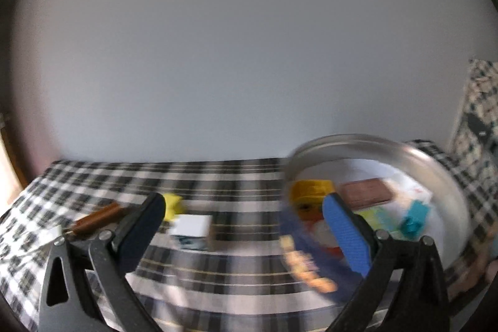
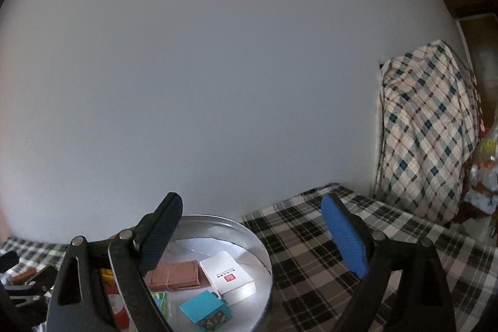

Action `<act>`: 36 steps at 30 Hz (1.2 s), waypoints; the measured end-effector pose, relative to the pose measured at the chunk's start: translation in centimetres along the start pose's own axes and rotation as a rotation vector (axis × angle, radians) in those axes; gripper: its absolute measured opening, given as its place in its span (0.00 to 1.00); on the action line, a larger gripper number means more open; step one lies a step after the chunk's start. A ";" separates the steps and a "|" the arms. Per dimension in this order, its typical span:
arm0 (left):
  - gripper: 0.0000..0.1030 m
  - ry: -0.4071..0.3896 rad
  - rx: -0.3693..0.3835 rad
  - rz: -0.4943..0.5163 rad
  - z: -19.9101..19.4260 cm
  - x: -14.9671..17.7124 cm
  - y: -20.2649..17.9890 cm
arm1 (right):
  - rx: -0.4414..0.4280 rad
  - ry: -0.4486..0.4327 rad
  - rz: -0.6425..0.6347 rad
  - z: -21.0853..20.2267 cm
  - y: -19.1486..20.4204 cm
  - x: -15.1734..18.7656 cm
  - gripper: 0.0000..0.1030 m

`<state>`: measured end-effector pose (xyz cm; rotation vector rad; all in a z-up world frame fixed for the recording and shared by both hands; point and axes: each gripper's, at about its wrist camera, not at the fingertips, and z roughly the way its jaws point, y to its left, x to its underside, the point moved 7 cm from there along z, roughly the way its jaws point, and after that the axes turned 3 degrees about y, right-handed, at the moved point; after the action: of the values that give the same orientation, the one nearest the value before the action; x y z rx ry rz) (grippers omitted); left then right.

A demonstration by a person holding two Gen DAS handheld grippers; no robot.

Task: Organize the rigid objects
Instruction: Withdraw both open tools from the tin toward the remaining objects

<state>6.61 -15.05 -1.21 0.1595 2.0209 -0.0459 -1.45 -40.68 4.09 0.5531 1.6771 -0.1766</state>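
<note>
A round metal tin [image 2: 249, 234] stands on the checked tablecloth [image 2: 311, 241]. In it lie a brown ridged bar [image 2: 174, 274], a white box [image 2: 227, 276] and a teal box [image 2: 204, 308]. My right gripper [image 2: 252, 238] hangs open above the tin's right rim with nothing between its fingers. The left wrist view is blurred. It shows the tin [image 1: 435, 164] at the right, with a blue packet [image 1: 305, 257] at its near rim. My left gripper [image 1: 246, 223] is wide open and holds nothing. Beyond it on the cloth lie a white box [image 1: 193, 227], a yellow block [image 1: 172, 206] and a brown stick [image 1: 96, 218].
A plain white wall [image 2: 218, 67] rises right behind the table. A tall shape under a plaid cover [image 2: 426, 129] stands at the table's right end, with bags beside it. Bare tablecloth stretches to the right of the tin.
</note>
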 end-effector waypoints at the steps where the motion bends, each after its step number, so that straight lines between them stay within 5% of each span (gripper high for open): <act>1: 0.99 -0.001 -0.010 -0.010 0.0 0.2 0.8 | 0.002 -0.008 0.009 -0.1 -0.1 0.0 0.90; 11: 0.99 -0.046 -0.047 0.039 -0.8 1.0 1.7 | 0.094 -0.110 -0.032 -2.1 0.1 0.2 0.90; 23: 0.99 -0.056 0.003 0.023 -1.5 1.0 2.1 | 0.234 -0.176 0.003 -4.9 -1.1 0.1 0.90; 36: 0.99 -0.059 0.044 0.062 -2.6 1.6 2.8 | 0.234 -0.216 -0.054 -9.0 1.4 0.8 0.90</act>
<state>3.95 -11.85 -1.43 0.2461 1.9557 -0.0550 -8.89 -35.49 5.35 0.6400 1.4706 -0.4600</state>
